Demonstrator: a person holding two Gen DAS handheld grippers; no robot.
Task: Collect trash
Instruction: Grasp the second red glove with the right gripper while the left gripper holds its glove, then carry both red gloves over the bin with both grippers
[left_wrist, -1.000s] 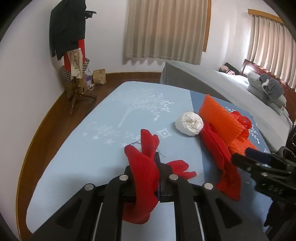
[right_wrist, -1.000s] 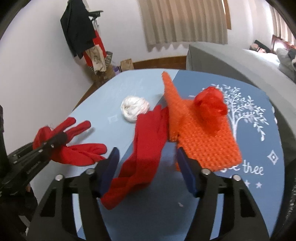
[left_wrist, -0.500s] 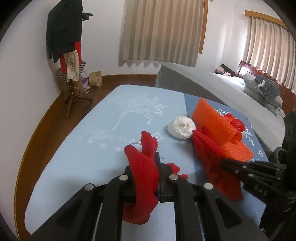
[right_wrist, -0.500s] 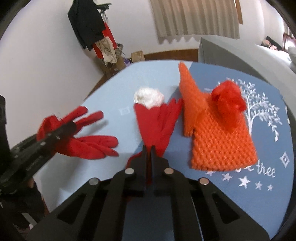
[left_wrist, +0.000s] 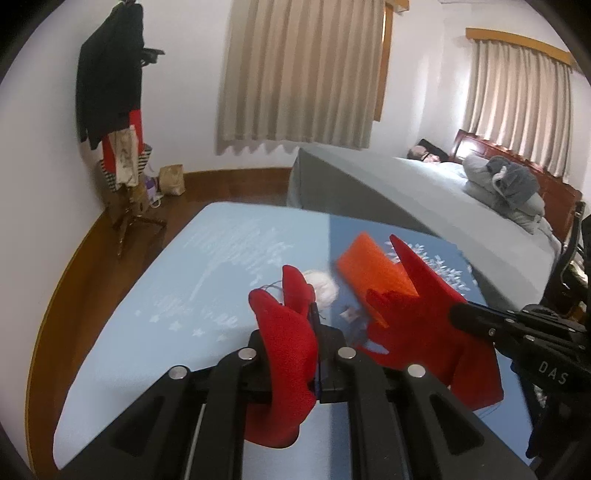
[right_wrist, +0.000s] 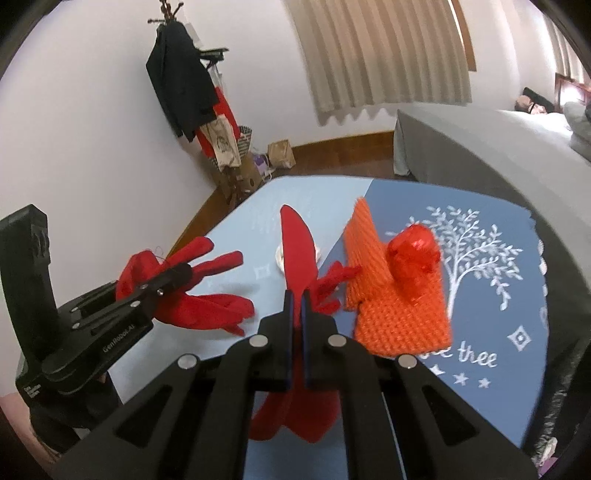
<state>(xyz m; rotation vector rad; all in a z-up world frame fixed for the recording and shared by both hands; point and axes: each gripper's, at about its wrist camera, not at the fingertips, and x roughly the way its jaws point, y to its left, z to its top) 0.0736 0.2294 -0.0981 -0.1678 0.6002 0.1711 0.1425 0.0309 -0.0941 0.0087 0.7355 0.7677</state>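
Note:
Two red gloves hang above the blue table. My left gripper (left_wrist: 317, 321) is shut on one red glove (left_wrist: 286, 343), seen from the side as the left glove (right_wrist: 192, 291) in the left gripper (right_wrist: 176, 272). The right gripper (right_wrist: 296, 295) is shut on the second red glove (right_wrist: 297, 254), which shows as the right glove (left_wrist: 413, 317) in the right gripper (left_wrist: 456, 315). On the table lie a white crumpled paper ball (left_wrist: 325, 290), an orange knitted cloth (right_wrist: 395, 295) and a red crumpled wrapper (right_wrist: 413, 251) on top of that cloth.
The table (left_wrist: 155, 314) has a blue cloth with white tree prints. A grey bed (left_wrist: 424, 199) stands behind it at the right. A coat stand with clothes (left_wrist: 114, 110) and a paper bag (left_wrist: 171, 179) are at the left wall on the wooden floor.
The right gripper shut on the second red glove and lifted it off the table. Both grippers rose with their gloves; the orange cloth, wrapper and paper ball stayed on the table.

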